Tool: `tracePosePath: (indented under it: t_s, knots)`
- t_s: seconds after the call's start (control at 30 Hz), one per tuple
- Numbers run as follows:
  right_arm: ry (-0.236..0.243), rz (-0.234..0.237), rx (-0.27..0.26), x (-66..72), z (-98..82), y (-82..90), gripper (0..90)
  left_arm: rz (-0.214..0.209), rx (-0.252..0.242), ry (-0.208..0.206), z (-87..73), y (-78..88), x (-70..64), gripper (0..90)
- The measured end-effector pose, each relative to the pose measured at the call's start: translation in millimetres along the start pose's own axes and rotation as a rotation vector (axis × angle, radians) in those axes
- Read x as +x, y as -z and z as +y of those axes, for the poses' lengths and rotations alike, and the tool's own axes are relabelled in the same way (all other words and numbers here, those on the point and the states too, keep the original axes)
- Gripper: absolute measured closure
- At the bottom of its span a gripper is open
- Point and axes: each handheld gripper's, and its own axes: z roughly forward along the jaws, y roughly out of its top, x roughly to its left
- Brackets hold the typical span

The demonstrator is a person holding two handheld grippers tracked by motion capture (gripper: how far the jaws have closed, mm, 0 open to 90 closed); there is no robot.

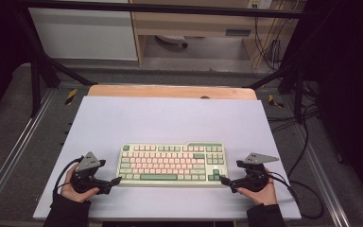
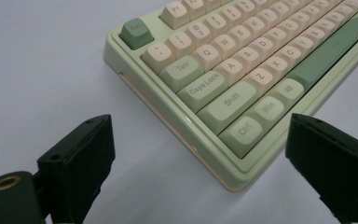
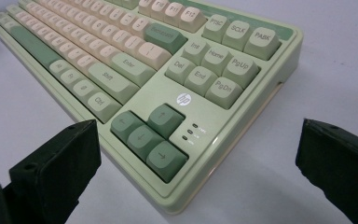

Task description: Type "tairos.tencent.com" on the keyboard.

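A pale green keyboard (image 1: 171, 164) with cream and green keys lies flat on the near half of a white mat (image 1: 170, 118). My left gripper (image 1: 116, 181) is held low at the keyboard's front left corner and is open. In the left gripper view, that corner of the keyboard (image 2: 242, 70), by the Ctrl key, sits between the wide jaws of my left gripper (image 2: 205, 154), which do not touch it. My right gripper (image 1: 223, 180) is open at the front right corner. In the right gripper view, the arrow-key corner of the keyboard (image 3: 168, 93) lies between the spread jaws of my right gripper (image 3: 198, 154), untouched.
The mat covers a wooden table top (image 1: 170, 91) inside a black metal frame (image 1: 38, 71). Cables (image 1: 307, 142) trail over the floor at the right. A person's hands (image 1: 260, 193) hold both grippers near the mat's front edge.
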Motion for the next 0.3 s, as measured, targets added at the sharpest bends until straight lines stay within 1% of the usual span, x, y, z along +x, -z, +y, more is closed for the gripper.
tracePosePath:
  t_s: [0.3]
  knots:
    - [0.005, 0.004, 0.018, -1.7, -3.9, -1.3, 0.5, 0.002, 0.005, -0.003, -2.3, -1.1, 0.7, 8.2]
